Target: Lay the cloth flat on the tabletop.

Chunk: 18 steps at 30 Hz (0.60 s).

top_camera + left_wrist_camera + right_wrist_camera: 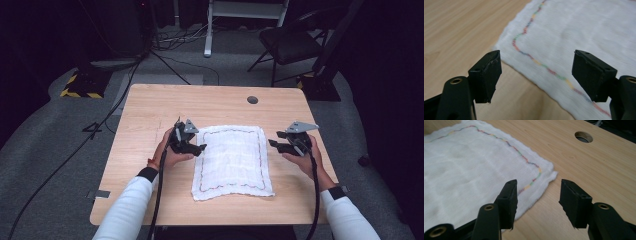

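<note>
A white cloth (232,162) with a wavy multicoloured stitched border lies spread flat on the wooden table (150,110). My left gripper (200,148) hovers at the cloth's left edge, near its far corner, open with nothing between its jaws. In the left gripper view the left gripper (536,75) spans the cloth (579,30) edge without touching it. My right gripper (272,144) sits just off the cloth's right edge, also open and empty. In the right gripper view the right gripper (537,200) points at the cloth (461,170) corner.
A round cable hole (252,99) is in the tabletop near its far edge, also seen as the hole (583,137) beyond the cloth corner. On the floor behind stand a dark chair (290,45) and a white frame (210,30); cables (100,125) trail at the left.
</note>
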Motion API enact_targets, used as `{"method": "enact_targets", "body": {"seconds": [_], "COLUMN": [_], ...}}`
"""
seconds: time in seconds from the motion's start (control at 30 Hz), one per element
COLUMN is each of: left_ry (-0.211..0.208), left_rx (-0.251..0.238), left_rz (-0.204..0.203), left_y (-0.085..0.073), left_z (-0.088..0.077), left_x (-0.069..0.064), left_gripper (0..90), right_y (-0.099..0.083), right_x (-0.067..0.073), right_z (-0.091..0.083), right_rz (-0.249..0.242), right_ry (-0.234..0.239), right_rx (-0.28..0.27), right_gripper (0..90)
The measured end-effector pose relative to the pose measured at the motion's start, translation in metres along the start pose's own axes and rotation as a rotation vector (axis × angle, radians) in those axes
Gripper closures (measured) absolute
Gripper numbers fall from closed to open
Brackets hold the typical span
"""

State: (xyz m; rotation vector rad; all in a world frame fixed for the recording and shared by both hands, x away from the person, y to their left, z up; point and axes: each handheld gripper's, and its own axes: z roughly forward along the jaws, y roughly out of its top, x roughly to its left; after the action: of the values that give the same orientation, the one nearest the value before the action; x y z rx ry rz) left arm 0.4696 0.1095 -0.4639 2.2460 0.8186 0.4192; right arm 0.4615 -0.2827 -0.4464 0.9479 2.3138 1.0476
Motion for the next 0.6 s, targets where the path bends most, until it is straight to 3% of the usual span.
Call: {"method": "enact_targets", "body": {"seconds": [0.13,0.3,0.4,0.53,0.6], "left_ry": [0.035,0.064,0.064,0.015,-0.041], "left_rx": [0.017,0.045,0.067,0.062,0.055], "left_rz": [-0.021,-0.082,-0.100,-0.118,-0.105], "left_y": [0.011,0.016,0.014,0.014,0.014], "left_z": [0.023,0.046,0.056,0.060,0.059], "left_x": [0.010,0.025,0.030,0.036,0.037], "left_gripper": [25.2,30.7,35.5,39.2,53.1], "right_y": [0.011,0.019,0.017,0.014,0.013], "right_x": [-0.004,-0.009,-0.016,-0.025,-0.027], "right_z": [0.030,0.061,0.074,0.085,0.087], "right_rz": [-0.010,-0.015,0.022,0.064,0.081], "right_ry": [-0.026,-0.059,-0.076,-0.075,-0.054], "right_rx": [0.041,0.106,0.139,0.176,0.159], "right_gripper": [52.2,56.4,57.1,54.9,60.6]}}
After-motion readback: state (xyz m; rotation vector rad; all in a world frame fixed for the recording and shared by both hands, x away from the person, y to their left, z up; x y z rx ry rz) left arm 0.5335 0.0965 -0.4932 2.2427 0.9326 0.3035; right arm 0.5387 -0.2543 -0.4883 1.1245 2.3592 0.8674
